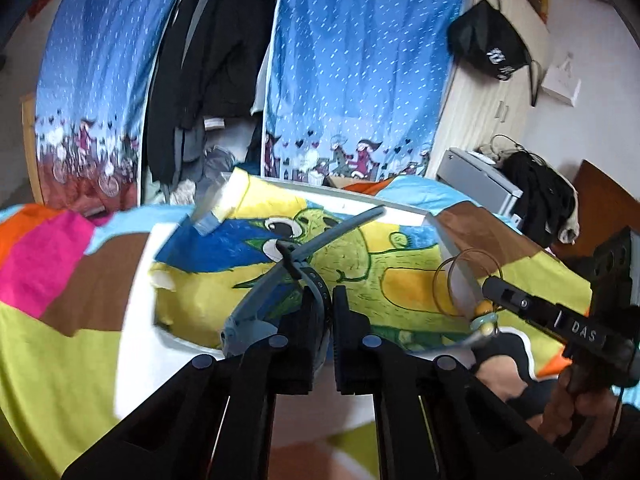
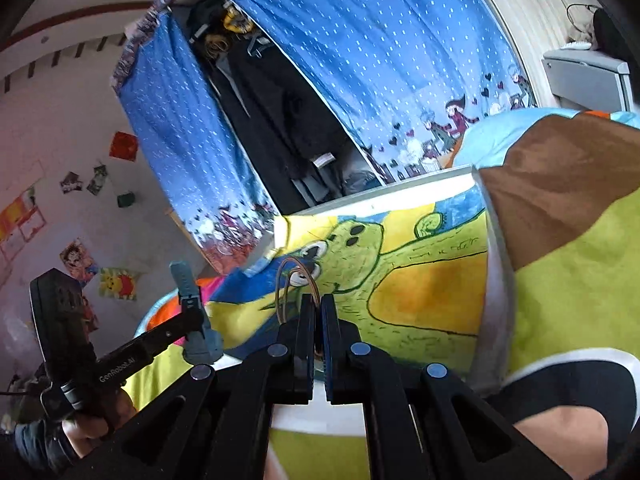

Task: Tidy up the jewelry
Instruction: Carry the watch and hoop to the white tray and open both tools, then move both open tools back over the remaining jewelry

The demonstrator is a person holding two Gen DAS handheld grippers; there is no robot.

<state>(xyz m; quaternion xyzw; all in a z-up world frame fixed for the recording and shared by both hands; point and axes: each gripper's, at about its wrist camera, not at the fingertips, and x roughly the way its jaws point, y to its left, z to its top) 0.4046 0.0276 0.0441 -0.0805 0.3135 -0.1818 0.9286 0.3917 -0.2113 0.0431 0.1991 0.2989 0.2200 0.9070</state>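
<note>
Blue-grey watch and brown cord bracelet, each held over the painted tray.

Blue-grey watch [image 1: 280, 280] hangs pinched by its strap in the left gripper [image 1: 331, 300] — jaws nearly together, above the near edge of the white tray [image 1: 404, 206] with its green cartoon painting. Just off the tray's right rim, the right gripper [image 2: 316, 312] stands narrow, clamped on the thin looped bracelet [image 1: 466, 280] — its yellow and pale beads dangle by the fingertips. Beneath the tray lies a lime, brown and pink bedspread [image 1: 48, 344].
</note>
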